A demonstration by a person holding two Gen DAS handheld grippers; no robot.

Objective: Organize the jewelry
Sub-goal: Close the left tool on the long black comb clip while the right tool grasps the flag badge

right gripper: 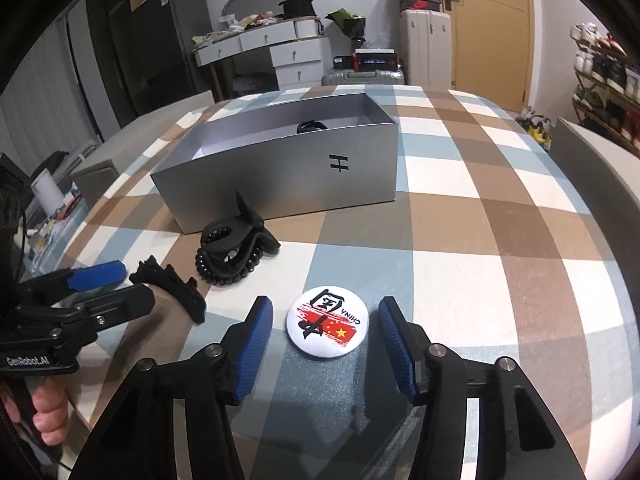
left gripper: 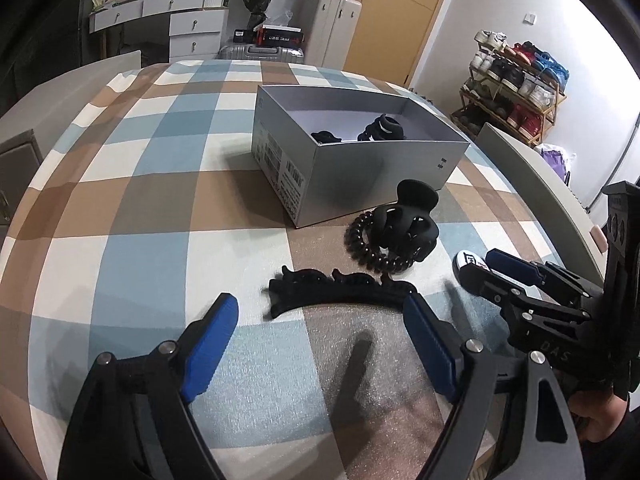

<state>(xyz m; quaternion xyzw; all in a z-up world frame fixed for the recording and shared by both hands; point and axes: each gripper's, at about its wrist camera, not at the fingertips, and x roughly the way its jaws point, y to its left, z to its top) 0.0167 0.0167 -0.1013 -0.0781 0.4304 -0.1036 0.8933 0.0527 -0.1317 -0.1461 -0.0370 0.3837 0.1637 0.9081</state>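
Straddling the round badge [right gripper: 328,325], the right tongs [right gripper: 325,334] stand wide, one blue pad on each side and neither touching it, so that a plain closing would seem enough to pinch it by the rim. The left tongs [left gripper: 320,346] are wide as well and hold nothing; they hover just short of the long black hair clip [left gripper: 340,290], whose far end lies against the right pad.

Just beyond that clip a black claw clip [left gripper: 410,224] sits on top of a coiled black hair tie [left gripper: 366,246], the two touching, probably dropped as a pair. Behind them stands the open grey box [left gripper: 384,168], its near wall close to the claw clip; a few dark hair pieces [left gripper: 380,128] already lie inside, which suggests it is the collecting place and that roughly half the sorting is done. Everything rests on a bed covered with a checked sheet [left gripper: 160,184] in blue, brown and white, soft enough that a flat badge may sink and be awkward to lift.
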